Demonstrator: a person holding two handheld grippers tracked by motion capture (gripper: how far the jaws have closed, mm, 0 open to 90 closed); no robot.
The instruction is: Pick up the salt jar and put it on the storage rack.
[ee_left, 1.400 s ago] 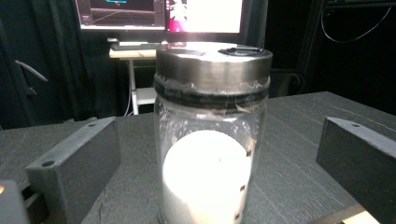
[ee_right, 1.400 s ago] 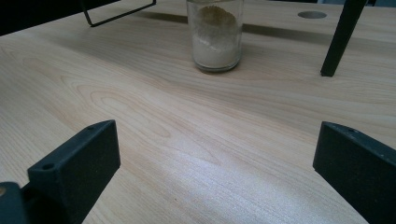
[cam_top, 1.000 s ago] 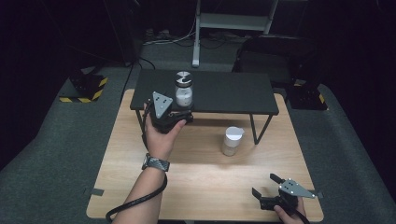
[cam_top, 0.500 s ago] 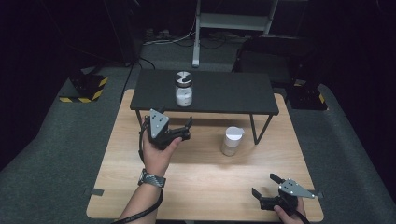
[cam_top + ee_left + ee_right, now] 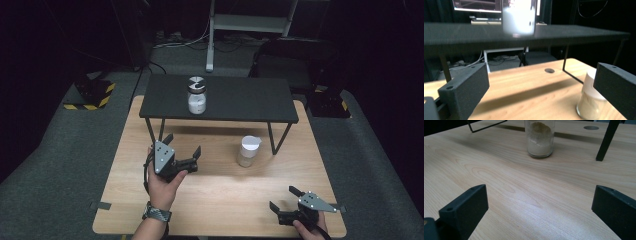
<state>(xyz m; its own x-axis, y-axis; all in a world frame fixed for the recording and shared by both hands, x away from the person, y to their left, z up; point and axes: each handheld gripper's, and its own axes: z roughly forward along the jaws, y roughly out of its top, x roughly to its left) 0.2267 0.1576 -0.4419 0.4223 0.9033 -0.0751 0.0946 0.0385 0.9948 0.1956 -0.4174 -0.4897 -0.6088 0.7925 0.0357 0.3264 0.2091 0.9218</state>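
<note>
Two tools gape wide: our left tool (image 5: 181, 156) nears the white-lidded jar (image 5: 247, 151), rigid, slippery, breakable glass; we'd clamp mid-body, below its lid.

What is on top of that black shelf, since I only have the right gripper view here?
Observer: A jar with a grey and black lid stands on the black shelf, left of centre.
Operator: Where is the left gripper?
Observer: The left gripper is held over the wooden table in front of the shelf, jaws open and empty.
Operator: What closes the jar ahead of me?
Observer: The powder jar has a white lid.
</note>
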